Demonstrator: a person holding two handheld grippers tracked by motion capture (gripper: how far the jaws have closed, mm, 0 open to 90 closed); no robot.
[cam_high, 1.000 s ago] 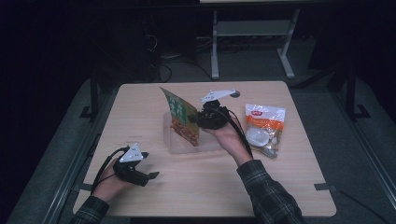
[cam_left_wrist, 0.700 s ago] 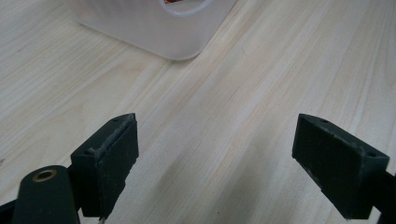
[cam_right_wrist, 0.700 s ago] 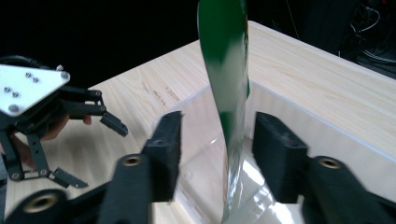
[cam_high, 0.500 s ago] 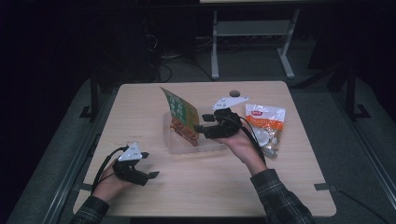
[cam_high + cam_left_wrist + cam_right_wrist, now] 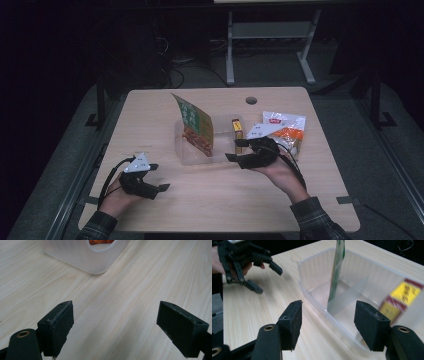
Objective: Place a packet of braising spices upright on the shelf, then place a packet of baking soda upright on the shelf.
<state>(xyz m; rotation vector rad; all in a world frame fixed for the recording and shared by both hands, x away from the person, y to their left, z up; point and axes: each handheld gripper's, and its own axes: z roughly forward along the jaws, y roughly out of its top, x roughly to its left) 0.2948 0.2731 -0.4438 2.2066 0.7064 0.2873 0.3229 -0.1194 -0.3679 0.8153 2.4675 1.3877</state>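
A clear plastic bin (image 5: 216, 150) sits mid-table, and a green snack packet (image 5: 194, 124) stands tilted in it. My right gripper (image 5: 233, 150) hovers just right of the bin; its jaws have just been opening and nothing is between them. In the right gripper view the open gripper (image 5: 328, 322) faces the bin's wall (image 5: 317, 300), with the packet (image 5: 337, 270) edge-on inside. A yellow and red box (image 5: 236, 131) lies beside the bin. My left gripper (image 5: 159, 177) rests open at the near left, and in its own view the gripper (image 5: 122, 325) spans bare tabletop short of the bin's corner (image 5: 85, 257).
A white and orange snack bag (image 5: 285, 127) lies right of the box, behind my right hand. A round cable hole (image 5: 251, 100) marks the table's far edge. The left gripper (image 5: 254, 270) appears far off in the right gripper view. A dark floor and a white frame lie beyond the table.
My right gripper let go of the green packet's top, opened, and drew back toward the near right of the bin. The packet stays leaning in the bin. The left hand kept still.
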